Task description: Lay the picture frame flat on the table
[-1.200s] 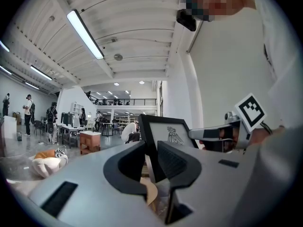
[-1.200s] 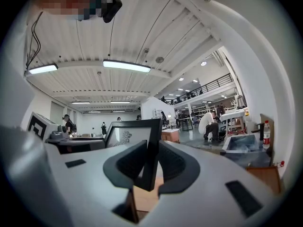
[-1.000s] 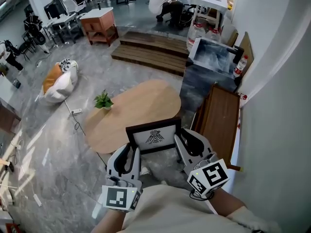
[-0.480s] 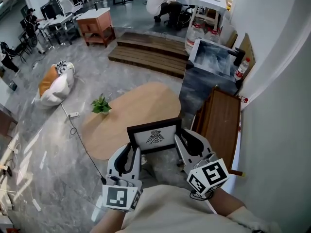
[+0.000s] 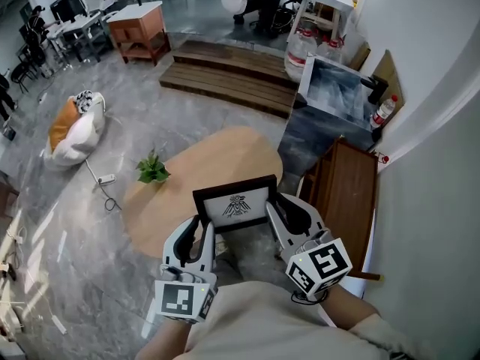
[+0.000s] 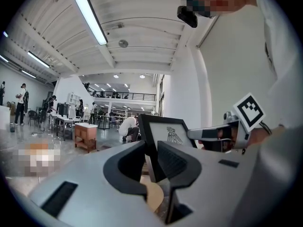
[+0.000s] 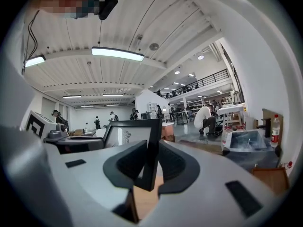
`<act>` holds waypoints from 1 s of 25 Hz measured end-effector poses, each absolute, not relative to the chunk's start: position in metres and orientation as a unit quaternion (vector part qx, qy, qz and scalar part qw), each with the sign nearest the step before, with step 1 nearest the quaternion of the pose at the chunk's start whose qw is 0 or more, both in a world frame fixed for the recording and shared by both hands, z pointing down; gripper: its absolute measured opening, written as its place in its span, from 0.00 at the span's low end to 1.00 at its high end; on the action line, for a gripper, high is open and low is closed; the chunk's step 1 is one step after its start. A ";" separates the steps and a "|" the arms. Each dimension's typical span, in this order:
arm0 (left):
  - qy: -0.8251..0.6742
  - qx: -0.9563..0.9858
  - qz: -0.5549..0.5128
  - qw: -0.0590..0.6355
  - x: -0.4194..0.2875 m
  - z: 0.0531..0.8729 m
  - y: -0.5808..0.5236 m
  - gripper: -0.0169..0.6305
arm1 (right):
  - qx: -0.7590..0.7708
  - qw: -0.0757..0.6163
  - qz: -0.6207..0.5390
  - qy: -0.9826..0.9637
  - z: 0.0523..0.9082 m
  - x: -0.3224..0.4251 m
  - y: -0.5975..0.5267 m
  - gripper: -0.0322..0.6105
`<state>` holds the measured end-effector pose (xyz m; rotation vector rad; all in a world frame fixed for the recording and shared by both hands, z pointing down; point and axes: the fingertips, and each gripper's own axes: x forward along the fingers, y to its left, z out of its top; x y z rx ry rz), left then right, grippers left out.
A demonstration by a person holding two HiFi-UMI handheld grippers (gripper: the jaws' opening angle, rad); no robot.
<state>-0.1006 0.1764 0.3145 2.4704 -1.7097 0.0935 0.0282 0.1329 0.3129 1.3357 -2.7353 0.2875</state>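
A black picture frame [image 5: 236, 205] with a white print of a bird emblem is held upright between both grippers, over the near edge of the oval wooden table [image 5: 202, 167]. My left gripper [image 5: 198, 229] is shut on the frame's left side, and my right gripper [image 5: 278, 210] is shut on its right side. In the left gripper view the frame [image 6: 166, 132] stands between that gripper's jaws [image 6: 151, 151], with the right gripper [image 6: 215, 134] beyond it. The right gripper view shows the frame's edge [image 7: 152, 148] pinched between its jaws [image 7: 152, 159].
A small potted plant [image 5: 152, 169] stands on the table's left end. A dark wooden cabinet [image 5: 346, 193] sits to the right against the white wall. A white cable [image 5: 105, 182] runs over the grey floor at left. Wooden steps [image 5: 225, 77] and a crouching person lie beyond.
Both grippers keep their hold on the frame. The view has shifted forward a little, so the frame now sits nearer over the table's edge.
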 end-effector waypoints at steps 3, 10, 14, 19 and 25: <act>-0.562 0.823 0.033 0.073 -0.118 0.316 0.145 0.14 | 0.441 0.046 0.096 -0.891 0.314 0.011 0.104 0.14; -0.545 0.834 0.034 0.082 -0.160 0.308 0.070 0.14 | 0.461 0.059 0.104 -0.880 0.305 -0.029 0.033 0.14; -0.538 0.838 0.032 0.084 -0.187 0.306 0.032 0.14 | 0.469 0.060 0.104 -0.875 0.304 -0.055 -0.002 0.14; -0.528 0.844 0.032 0.088 -0.202 0.306 -0.009 0.14 | 0.479 0.066 0.109 -0.869 0.305 -0.070 -0.042 0.14; -0.518 0.849 0.036 0.097 -0.214 0.315 -0.047 0.14 | 0.488 0.075 0.120 -0.861 0.314 -0.082 -0.076 0.14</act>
